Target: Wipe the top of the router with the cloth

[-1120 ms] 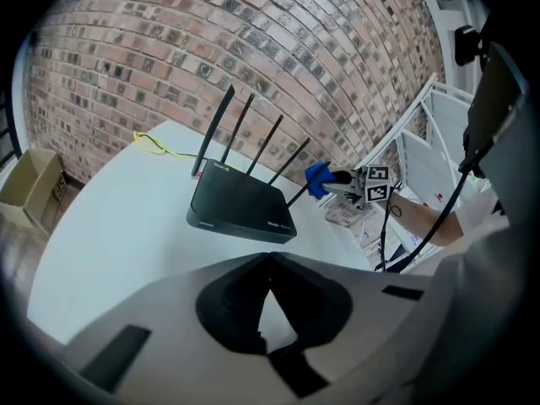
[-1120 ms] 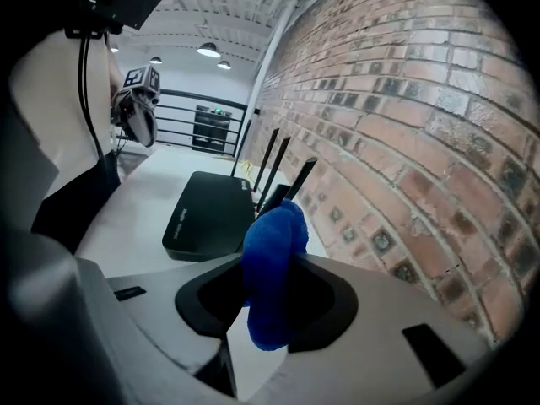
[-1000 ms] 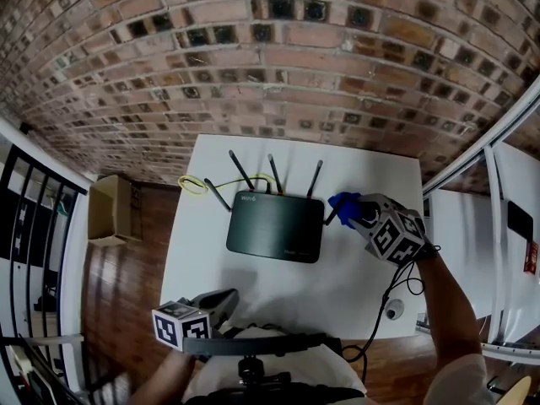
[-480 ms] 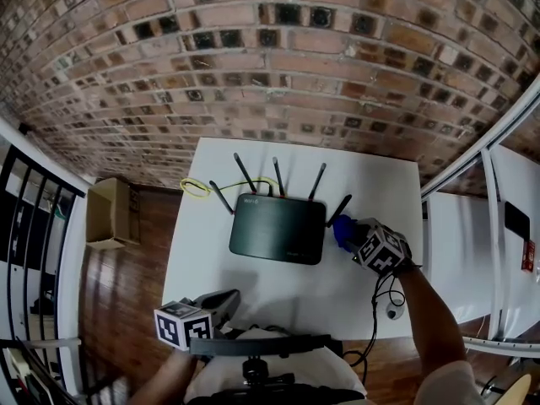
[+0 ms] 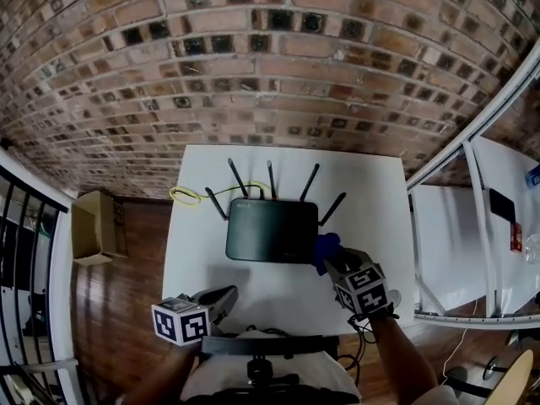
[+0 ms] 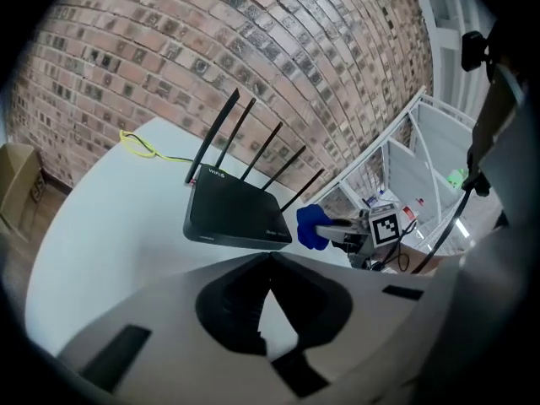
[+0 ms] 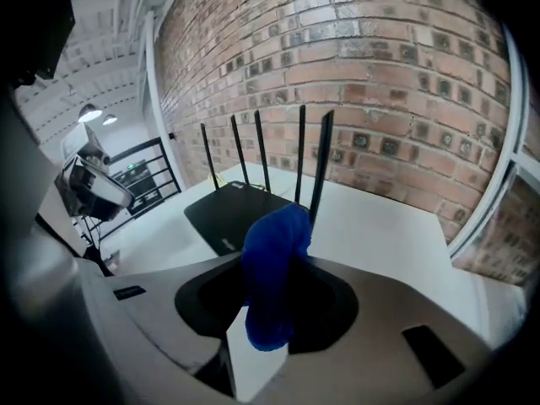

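Observation:
The black router with several upright antennas lies flat in the middle of the white table. My right gripper is shut on a bunched blue cloth just off the router's front right corner, and the cloth touches or nearly touches that corner. In the right gripper view the cloth hangs between the jaws, with the router beyond it. My left gripper hovers at the table's near edge, left of the router, its jaws together and holding nothing. From the left gripper view I see the router and the cloth.
A yellow cable loops on the table behind the router's left end. A brick wall stands right behind the table. On the wooden floor at the left are a cardboard box and a black railing. A second white table adjoins on the right.
My right gripper has carried the cloth from beside the router's right side to its front right corner, nearer me, and has rolled as it went. The left gripper has barely shifted.

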A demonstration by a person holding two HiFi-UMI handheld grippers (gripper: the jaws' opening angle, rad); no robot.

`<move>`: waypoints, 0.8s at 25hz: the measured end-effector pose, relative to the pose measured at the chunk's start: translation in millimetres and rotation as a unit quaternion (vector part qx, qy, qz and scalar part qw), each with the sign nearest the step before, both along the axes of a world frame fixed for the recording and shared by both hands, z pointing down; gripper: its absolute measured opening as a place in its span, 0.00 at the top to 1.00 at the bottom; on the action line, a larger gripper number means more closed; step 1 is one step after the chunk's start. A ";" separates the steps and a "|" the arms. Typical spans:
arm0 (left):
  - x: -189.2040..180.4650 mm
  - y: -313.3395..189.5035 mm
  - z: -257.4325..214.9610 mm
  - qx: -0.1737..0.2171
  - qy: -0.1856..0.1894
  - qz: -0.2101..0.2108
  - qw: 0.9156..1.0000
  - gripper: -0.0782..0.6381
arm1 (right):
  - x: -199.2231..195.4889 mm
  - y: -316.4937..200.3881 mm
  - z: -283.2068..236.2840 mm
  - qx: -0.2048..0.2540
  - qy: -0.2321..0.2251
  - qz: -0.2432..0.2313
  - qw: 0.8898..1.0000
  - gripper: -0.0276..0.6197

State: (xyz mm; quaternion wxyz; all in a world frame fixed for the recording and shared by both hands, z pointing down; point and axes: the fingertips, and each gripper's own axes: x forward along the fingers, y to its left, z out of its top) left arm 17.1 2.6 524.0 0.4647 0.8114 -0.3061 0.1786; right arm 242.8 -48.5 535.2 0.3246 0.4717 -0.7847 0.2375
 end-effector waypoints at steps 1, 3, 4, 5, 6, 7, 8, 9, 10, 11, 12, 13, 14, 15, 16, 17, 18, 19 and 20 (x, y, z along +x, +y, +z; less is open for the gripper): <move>-2.2 -1.8 -0.5 0.001 0.003 0.006 1.000 0.86 | -12.7 0.5 -4.4 0.004 -0.006 0.005 1.000 0.75; -12.9 -6.6 1.6 0.009 0.002 0.014 1.000 0.86 | -35.3 -5.0 -10.9 0.014 -0.022 0.022 0.999 0.75; -22.1 -7.7 7.0 0.012 -0.002 0.017 1.000 0.86 | -44.5 -9.9 -12.4 0.019 -0.034 0.036 0.999 0.75; -31.4 -6.3 13.6 0.011 -0.004 0.023 1.000 0.86 | -52.5 -15.2 -13.7 0.022 -0.046 0.052 0.997 0.76; -37.1 -4.2 15.2 0.005 0.003 0.028 1.000 0.86 | -58.9 -20.5 -14.8 0.024 -0.053 0.069 0.996 0.76; -39.9 -3.3 11.1 0.001 0.017 0.031 0.999 0.86 | -63.9 -25.9 -15.8 0.025 -0.054 0.085 0.995 0.75; -43.3 -3.8 7.3 -0.003 0.031 0.032 0.999 0.86 | -67.9 -31.7 -16.9 0.029 -0.051 0.099 0.993 0.75; -49.2 -5.2 7.5 -0.005 0.039 0.034 0.999 0.86 | -70.7 -38.3 -18.2 0.034 -0.043 0.112 0.992 0.75; -56.7 -6.5 10.9 -0.008 0.041 0.038 0.998 0.86 | -72.4 -45.0 -19.6 0.039 -0.035 0.125 0.991 0.75; -64.5 -6.6 15.6 -0.013 0.040 0.042 0.998 0.86 | -73.5 -51.0 -21.2 0.044 -0.028 0.139 0.989 0.75; -71.5 -5.1 19.7 -0.018 0.040 0.046 0.998 0.86 | -74.8 -56.2 -23.9 0.048 -0.024 0.152 0.987 0.75; -76.9 -3.1 22.5 -0.022 0.040 0.049 0.998 0.86 | -76.4 -61.3 -27.8 0.053 -0.023 0.162 0.985 0.75; -80.7 -1.8 23.8 -0.025 0.042 0.050 0.998 0.86 | -77.9 -67.2 -32.5 0.059 -0.023 0.167 0.984 0.75; -83.1 -2.1 23.7 -0.025 0.043 0.051 0.997 0.86 | -78.6 -74.1 -37.7 0.067 -0.021 0.170 0.983 0.76; -84.2 -4.2 22.6 -0.022 0.045 0.049 0.998 0.86 | -78.5 -82.1 -43.6 0.076 -0.017 0.171 0.982 0.75; -84.3 -7.7 21.0 -0.018 0.048 0.046 0.998 0.86 | -77.8 -91.0 -50.4 0.087 -0.012 0.170 0.981 0.75; -84.0 -11.8 19.4 -0.013 0.051 0.042 0.998 0.86 | -77.0 -100.3 -57.8 0.100 -0.008 0.169 0.980 0.75; -83.6 -15.5 18.5 -0.009 0.054 0.037 0.998 0.86 | -76.6 -109.1 -65.2 0.112 -0.005 0.169 0.979 0.76; -83.7 -18.3 18.4 -0.006 0.055 0.031 0.998 0.86 | -76.8 -117.2 -73.0 0.125 -0.003 0.169 0.978 0.75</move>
